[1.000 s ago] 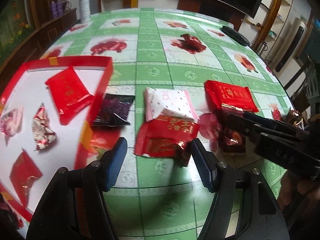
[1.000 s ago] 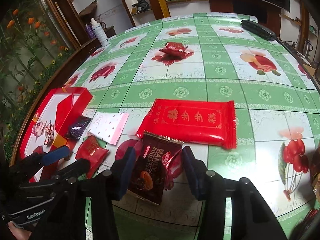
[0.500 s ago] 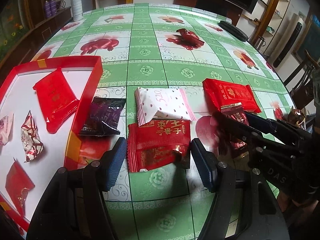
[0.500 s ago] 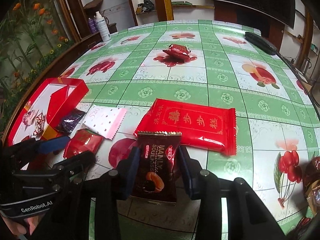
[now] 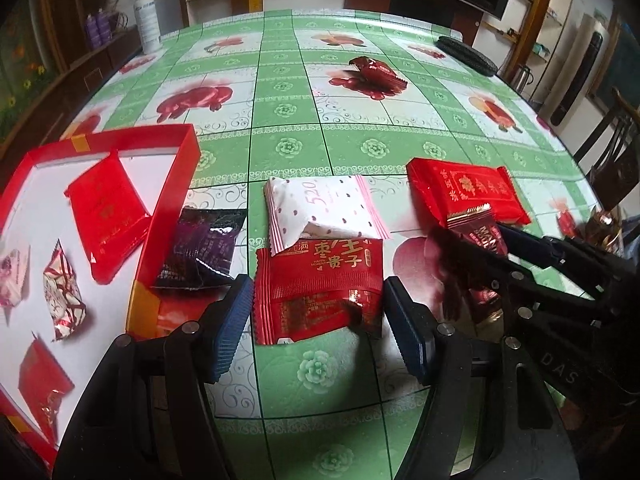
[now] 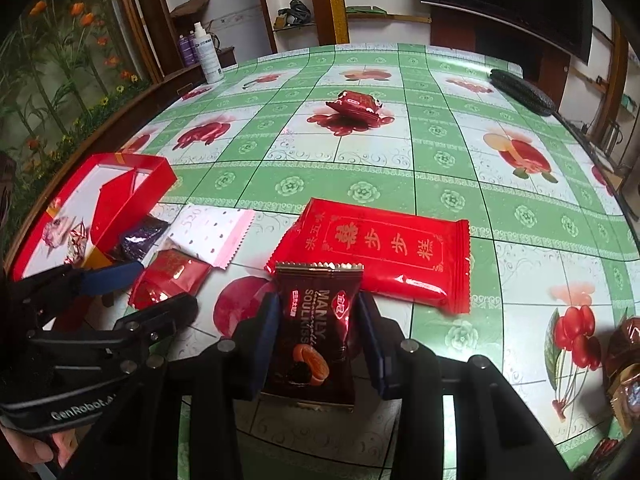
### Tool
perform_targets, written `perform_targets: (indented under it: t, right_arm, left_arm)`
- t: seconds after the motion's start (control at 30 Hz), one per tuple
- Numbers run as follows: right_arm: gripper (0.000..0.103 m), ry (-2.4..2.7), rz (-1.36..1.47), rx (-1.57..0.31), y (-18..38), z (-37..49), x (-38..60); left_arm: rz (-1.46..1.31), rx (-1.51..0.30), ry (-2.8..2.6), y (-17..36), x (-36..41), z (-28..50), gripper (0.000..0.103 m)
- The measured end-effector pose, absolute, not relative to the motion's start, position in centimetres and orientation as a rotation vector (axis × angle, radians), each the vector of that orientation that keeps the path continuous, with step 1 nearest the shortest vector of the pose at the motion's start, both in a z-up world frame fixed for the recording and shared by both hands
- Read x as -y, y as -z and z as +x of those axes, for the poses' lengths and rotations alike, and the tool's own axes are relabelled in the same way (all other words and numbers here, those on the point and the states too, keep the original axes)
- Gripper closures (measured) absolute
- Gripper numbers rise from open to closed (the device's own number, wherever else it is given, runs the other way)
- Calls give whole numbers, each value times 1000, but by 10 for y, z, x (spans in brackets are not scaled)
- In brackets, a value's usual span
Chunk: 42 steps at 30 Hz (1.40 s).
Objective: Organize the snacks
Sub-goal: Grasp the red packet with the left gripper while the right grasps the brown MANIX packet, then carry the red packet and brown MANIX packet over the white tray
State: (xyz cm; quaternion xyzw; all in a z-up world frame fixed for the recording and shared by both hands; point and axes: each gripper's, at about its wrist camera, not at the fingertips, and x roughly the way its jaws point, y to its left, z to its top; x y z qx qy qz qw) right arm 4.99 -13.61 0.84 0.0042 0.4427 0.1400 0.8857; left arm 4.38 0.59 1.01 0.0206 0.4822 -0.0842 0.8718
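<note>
So right gripper (image 6: 316, 340) clamps dark choco packet (image 6: 314, 332) | left gripper (image 5: 318, 320) spread, straddling red packet (image 5: 318, 288) | red box (image 5: 164, 236) at 9 o'clock, probably both packets' destination.

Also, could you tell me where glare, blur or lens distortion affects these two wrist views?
Left wrist view: fisheye bends the tablecloth grid; glare streaks the dark purple packet; the right gripper looks soft. Right wrist view: edges curve strongly; highlights sit on the long red packet; the chocolate packet print stays sharp.
</note>
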Motion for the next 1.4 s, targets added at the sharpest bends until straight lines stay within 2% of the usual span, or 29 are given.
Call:
perform_targets:
  t: [0.03,0.1,0.13,0.17,0.23,0.67,1.4]
  right_arm:
    - [61,-288,-5,-918,-8,50,135]
    - [61,-281,-27,-913,-8,49,132]
    - [61,-279,-34,-910,-8,48,132]
    - [62,-280,-38,-908,-8,48,131]
    - [65,-286,-37,-904,-8,47,132]
    - [66,-365,16,-871,-13,44,132]
    - [66,-363,38,-849,-16,43,133]
  left_arm:
    - [62,-1002,170,-9,-4,43,38]
    - [78,-992,166,-9,-2,41,48]
    - [75,-986,168,-10,-3,41,64]
    - [70,-985,167,-11,-4,41,70]
    - [48,-988,177,-11,-10,42,73]
    - [-107,-965,268,-20,-34,22,75]
    - [-125,-931,241,-33,-51,4,75]
